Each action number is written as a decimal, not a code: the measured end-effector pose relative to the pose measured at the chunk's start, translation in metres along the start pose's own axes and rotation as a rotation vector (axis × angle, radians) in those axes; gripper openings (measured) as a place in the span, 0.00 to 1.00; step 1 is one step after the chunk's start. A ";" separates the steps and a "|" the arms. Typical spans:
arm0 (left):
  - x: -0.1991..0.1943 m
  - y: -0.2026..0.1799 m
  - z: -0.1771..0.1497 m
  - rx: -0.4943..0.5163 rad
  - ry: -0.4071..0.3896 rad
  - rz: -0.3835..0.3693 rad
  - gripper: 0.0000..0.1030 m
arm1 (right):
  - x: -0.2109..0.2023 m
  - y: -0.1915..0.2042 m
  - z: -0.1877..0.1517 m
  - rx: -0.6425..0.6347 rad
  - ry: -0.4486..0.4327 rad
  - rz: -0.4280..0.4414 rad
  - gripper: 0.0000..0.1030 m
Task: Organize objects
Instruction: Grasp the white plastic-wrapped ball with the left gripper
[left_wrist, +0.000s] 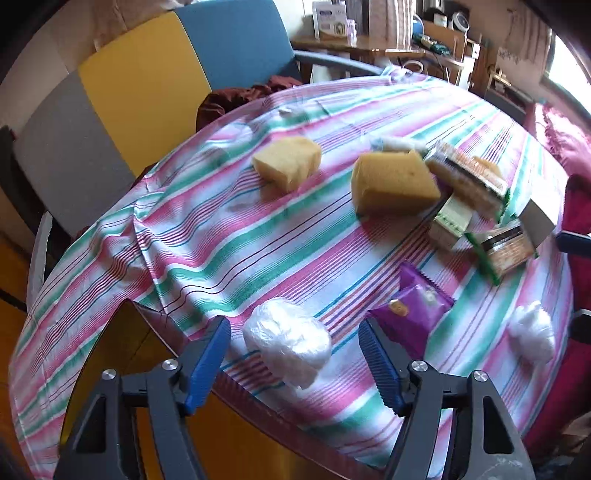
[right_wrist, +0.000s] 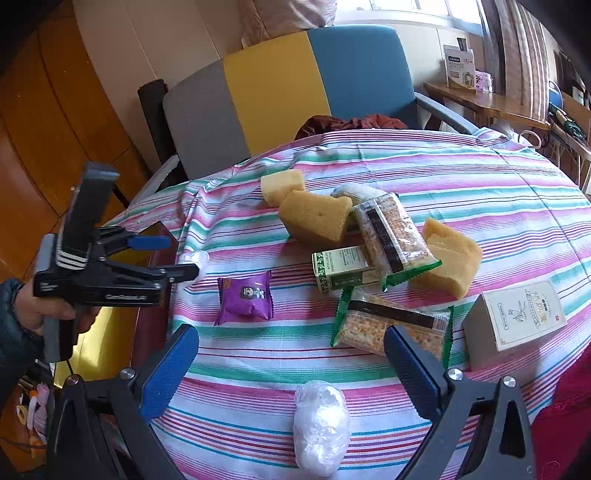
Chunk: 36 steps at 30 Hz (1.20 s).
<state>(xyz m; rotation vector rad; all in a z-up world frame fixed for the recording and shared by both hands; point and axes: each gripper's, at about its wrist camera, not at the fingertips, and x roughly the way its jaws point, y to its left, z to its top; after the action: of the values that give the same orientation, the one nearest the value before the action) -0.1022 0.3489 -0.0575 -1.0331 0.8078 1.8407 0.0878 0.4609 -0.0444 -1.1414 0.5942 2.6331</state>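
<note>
Round table, covered with a wrinkly striped cloth (left_wrist: 221, 236) in pink, green and white.

The left gripper (left_wrist: 293, 326) is held released: blue ribbed pads apart, with a crinkly plastic-wrapped white bundle (left_wrist: 286, 343) sitting between them at the table's near edge, neither pad pressed on it. The right gripper (right_wrist: 291, 339) is spread wide too, nothing clamped. A second shiny white bundle (right_wrist: 321, 428) is parked on the cloth just in front of it.

Mid-table, everything else is piled:
- two porous yellow sponge blocks (left_wrist: 286, 162) (left_wrist: 393, 182)
- two clear snack packs with green edges (right_wrist: 395, 229) (right_wrist: 391, 325), one leaned across a small green carton (right_wrist: 341, 269)
- a white roll (right_wrist: 351, 192), half hidden behind the bigger sponge
- a glossy purple packet (right_wrist: 245, 297), set apart toward the left bundle
- a pale cardboard box (right_wrist: 517, 319) at the right edge

A chair (right_wrist: 273, 85) in grey, yellow and blue panels is seen behind the table.

A third sponge wedge (right_wrist: 452, 254) is shown properly only in the right view; in the left view it's blocked by the snack packs. The hand (right_wrist: 44, 306) gripping the left tool is caught only in the right view as well.
</note>
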 end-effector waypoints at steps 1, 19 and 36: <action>0.004 -0.001 0.001 0.006 0.011 -0.001 0.64 | 0.000 0.000 0.000 0.000 0.000 0.002 0.99; -0.053 -0.004 -0.017 -0.105 -0.194 -0.062 0.03 | 0.004 -0.001 0.000 0.006 0.016 -0.028 0.99; -0.024 -0.002 0.002 -0.072 -0.086 -0.011 0.69 | 0.000 -0.004 0.000 0.028 -0.001 -0.031 0.99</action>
<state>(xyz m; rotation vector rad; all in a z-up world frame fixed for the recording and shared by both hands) -0.0940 0.3424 -0.0355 -0.9935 0.6884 1.9031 0.0893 0.4647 -0.0455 -1.1325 0.6061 2.5911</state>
